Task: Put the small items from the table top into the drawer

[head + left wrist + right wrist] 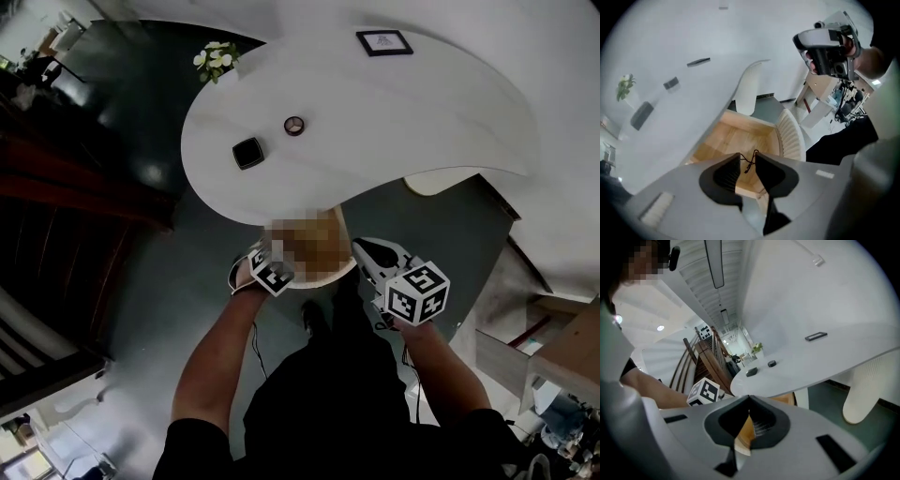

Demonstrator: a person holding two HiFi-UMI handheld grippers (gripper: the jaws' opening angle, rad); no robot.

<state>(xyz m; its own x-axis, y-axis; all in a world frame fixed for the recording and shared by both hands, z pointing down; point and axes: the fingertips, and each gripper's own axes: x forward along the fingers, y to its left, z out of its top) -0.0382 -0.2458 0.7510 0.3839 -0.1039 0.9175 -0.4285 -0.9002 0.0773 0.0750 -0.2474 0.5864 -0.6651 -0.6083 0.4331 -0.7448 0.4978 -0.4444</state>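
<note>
Drawer (736, 140) open, pale wood inside, directly below the left gripper (747, 158). Its fingers are spread, with only a thin dark strand (749, 165) hanging between the tips; can't tell what it is. No item made out in the visible part of the drawer.

Right gripper (749, 401): fingers pressed together, empty.

Still on the desk (422, 122), well beyond both sets of fingers: black square piece (247, 152), flat, and small round piece (294, 125), near each other. Judged: at least these two left to move.
</note>
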